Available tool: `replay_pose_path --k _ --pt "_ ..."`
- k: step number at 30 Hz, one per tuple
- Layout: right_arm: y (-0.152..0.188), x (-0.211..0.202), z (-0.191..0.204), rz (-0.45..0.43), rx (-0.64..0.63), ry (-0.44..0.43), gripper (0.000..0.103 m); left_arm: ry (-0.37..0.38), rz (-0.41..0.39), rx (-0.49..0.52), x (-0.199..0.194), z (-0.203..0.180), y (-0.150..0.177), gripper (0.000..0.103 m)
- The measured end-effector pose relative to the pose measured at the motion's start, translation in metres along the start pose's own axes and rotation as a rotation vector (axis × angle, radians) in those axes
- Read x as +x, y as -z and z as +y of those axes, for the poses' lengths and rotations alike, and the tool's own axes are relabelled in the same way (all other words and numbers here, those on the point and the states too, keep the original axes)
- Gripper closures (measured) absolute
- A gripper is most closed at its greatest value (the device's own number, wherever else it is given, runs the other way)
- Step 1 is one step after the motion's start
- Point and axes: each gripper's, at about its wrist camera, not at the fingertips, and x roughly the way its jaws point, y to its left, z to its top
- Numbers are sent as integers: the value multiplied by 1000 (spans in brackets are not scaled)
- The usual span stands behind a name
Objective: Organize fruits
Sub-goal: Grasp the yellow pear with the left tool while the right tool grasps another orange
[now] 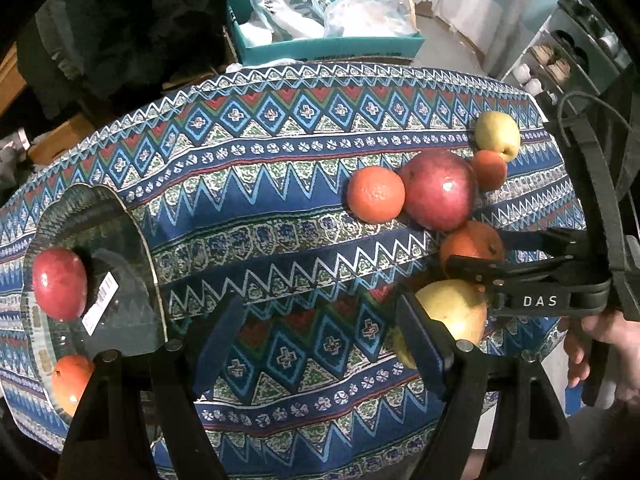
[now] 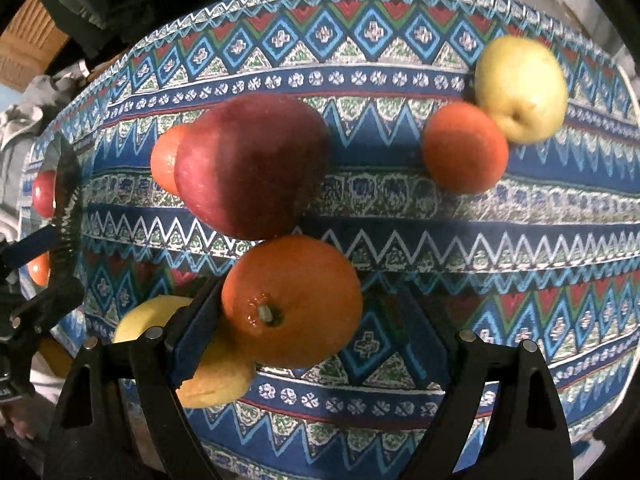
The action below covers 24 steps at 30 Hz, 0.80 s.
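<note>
In the right wrist view my right gripper [image 2: 312, 344] is open around an orange [image 2: 292, 300] on the patterned cloth; its left finger touches it. Behind the orange lie a big red apple [image 2: 248, 164], a second orange [image 2: 164, 158], a third orange [image 2: 464, 148] and a yellow apple [image 2: 520, 88]. A yellow fruit [image 2: 216, 376] lies left of the gripper. In the left wrist view my left gripper [image 1: 320, 344] is open and empty over the cloth, the yellow fruit [image 1: 456, 312] just right of it. A glass plate [image 1: 132, 304] at left holds a red apple [image 1: 60, 284] and an orange [image 1: 72, 380].
The patterned cloth [image 1: 280, 208] covers the table. A teal box [image 1: 328, 46] with plastic bags stands beyond the far edge. Shelves [image 1: 568, 56] stand at the far right. The right gripper [image 1: 472, 264] reaches in from the right in the left wrist view.
</note>
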Motion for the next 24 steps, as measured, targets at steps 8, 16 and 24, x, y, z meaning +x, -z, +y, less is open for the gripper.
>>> replay_pose_path --k 8,16,24 --pt "7 -5 -9 -19 7 -72 37 24 5 -5 4 -7 -3 22" --pt "14 -33 -26 -86 7 -36 37 73 8 24 10 -36 -6 21" --pt "27 -64 -59 -142 21 16 37 73 57 30 32 -62 -13 21"
